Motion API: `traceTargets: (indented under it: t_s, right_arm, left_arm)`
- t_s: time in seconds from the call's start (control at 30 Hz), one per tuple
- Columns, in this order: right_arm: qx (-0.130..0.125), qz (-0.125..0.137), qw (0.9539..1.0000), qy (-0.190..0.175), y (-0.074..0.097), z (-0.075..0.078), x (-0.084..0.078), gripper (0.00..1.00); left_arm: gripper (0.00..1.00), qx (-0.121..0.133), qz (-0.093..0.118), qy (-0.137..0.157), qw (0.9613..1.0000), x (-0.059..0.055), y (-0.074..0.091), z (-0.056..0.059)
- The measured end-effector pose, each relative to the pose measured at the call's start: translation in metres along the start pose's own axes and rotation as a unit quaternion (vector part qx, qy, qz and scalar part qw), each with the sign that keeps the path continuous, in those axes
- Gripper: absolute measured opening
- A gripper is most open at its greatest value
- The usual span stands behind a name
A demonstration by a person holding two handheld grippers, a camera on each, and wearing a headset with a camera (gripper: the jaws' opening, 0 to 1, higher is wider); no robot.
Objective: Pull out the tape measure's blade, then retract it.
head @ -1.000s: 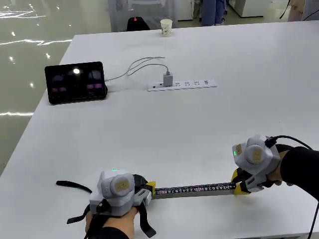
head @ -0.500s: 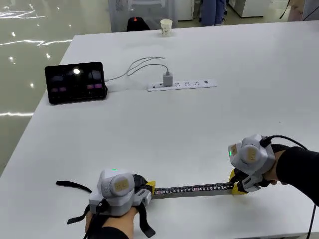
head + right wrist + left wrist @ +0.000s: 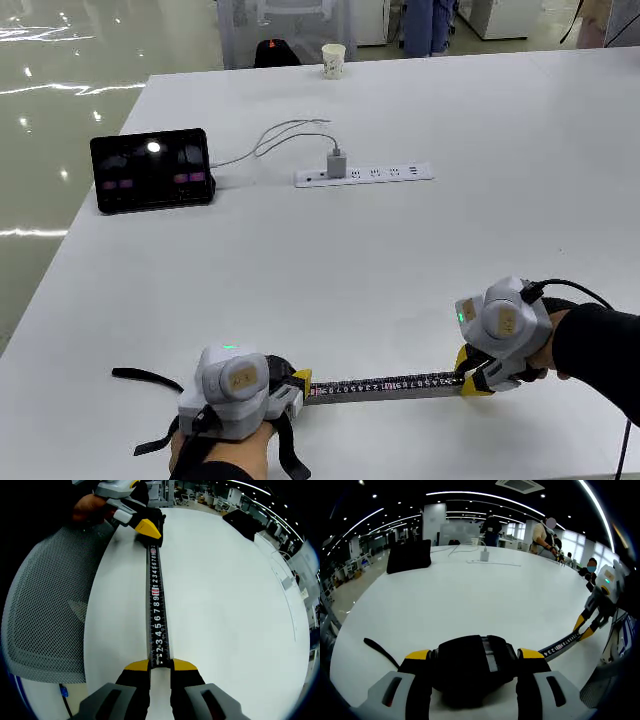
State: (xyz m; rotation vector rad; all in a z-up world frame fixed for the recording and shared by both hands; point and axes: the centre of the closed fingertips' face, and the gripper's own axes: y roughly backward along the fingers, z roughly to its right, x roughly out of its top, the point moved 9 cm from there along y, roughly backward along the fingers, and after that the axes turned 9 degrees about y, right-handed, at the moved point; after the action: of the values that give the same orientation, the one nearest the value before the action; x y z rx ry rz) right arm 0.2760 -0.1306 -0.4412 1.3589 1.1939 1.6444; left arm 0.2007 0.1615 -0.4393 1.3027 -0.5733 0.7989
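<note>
The black tape measure case (image 3: 472, 662) sits between the yellow-tipped jaws of my left gripper (image 3: 290, 385), which is shut on it near the table's front edge. Its blade (image 3: 385, 383) runs right across the white table (image 3: 330, 260) to my right gripper (image 3: 466, 378), which is shut on the blade's end. In the right gripper view the blade (image 3: 156, 610) stretches from my jaws (image 3: 160, 666) up to the case (image 3: 150, 522). The left gripper view shows the blade (image 3: 562, 645) leading to the right gripper (image 3: 592, 622). A black wrist strap (image 3: 148, 375) trails left of the case.
A dark tablet (image 3: 152, 168) stands at the back left. A white power strip (image 3: 365, 173) with a plugged charger and cable lies mid-table, and a paper cup (image 3: 333, 59) is at the far edge. A mesh chair back (image 3: 45, 605) is beside the table's front edge.
My right gripper has moved left toward the case with the blade's end, so the exposed blade is shorter. The left gripper and case have stayed put.
</note>
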Motion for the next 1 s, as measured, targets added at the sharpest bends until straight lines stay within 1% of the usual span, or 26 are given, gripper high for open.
traceTargets:
  t_s: [0.23, 0.37, 0.6, 0.87, 1.0]
  right_arm:
    - [-0.002, 0.001, 1.0000, 0.002, -0.001, 0.000, 0.002, 0.11]
    - [-0.004, 0.007, 0.9999, -0.008, -0.002, 0.001, 0.003, 0.11]
    - [0.001, -0.002, 1.0000, -0.008, -0.004, 0.002, 0.008, 0.11]
    - [0.000, -0.001, 0.9998, -0.017, -0.005, 0.003, 0.010, 0.11]
    - [0.002, -0.003, 0.9999, -0.012, -0.006, 0.003, 0.012, 0.11]
  left_arm:
    - [0.64, 0.001, 0.000, 0.000, 1.0000, 0.000, 0.000, 0.000]
    - [0.64, 0.000, -0.001, 0.000, 1.0000, 0.000, -0.001, 0.000]
    - [0.64, 0.001, -0.002, 0.000, 1.0000, 0.000, -0.001, 0.000]
    - [0.64, 0.000, -0.003, -0.001, 1.0000, 0.000, -0.001, -0.001]
    - [0.64, -0.001, -0.005, -0.001, 1.0000, 0.000, -0.002, -0.001]
